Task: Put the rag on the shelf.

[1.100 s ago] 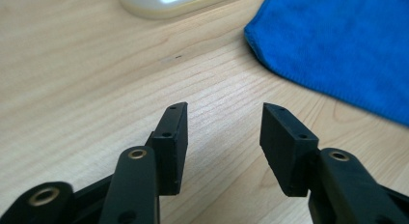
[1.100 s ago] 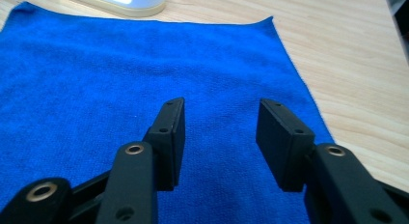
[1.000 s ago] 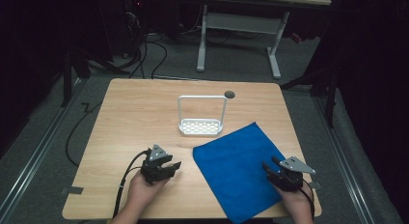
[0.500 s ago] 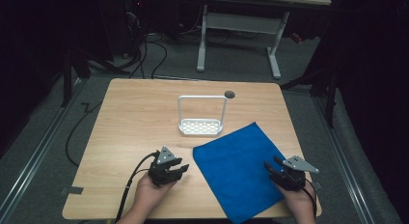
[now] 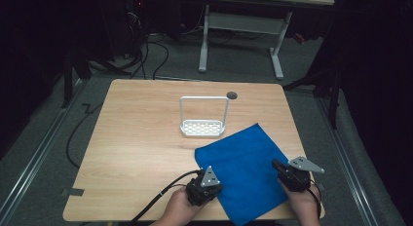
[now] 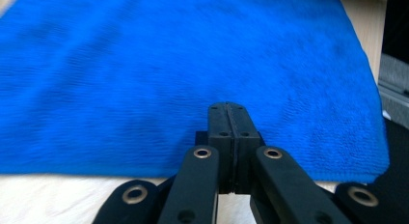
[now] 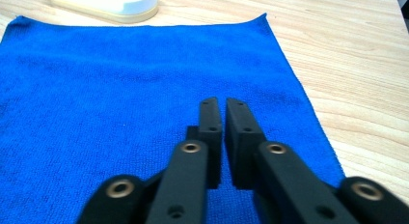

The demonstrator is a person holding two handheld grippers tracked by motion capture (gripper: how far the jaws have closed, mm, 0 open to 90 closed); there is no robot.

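A blue cloth [image 5: 243, 172] is lying flat on the near right part of the wooden table [image 5: 141, 138], turned like a diamond: one corner is pointing away toward the far right, just beside the white rack [image 5: 203, 120], and its long axis is running from that far corner down toward the near table edge, where the cloth is overhanging slightly.

The left gripper [image 5: 205, 183] is sitting at the cloth's near left edge, its jaws pressed fully together with nothing visibly between them, tips hovering over the blue pile in the left gripper view [image 6: 227, 113].

The right gripper [image 5: 282, 168] is resting over the cloth's right edge. Its jaws are standing almost closed, a thin slit between them [image 7: 223, 108]; whether they are pinching any fabric I cannot tell.
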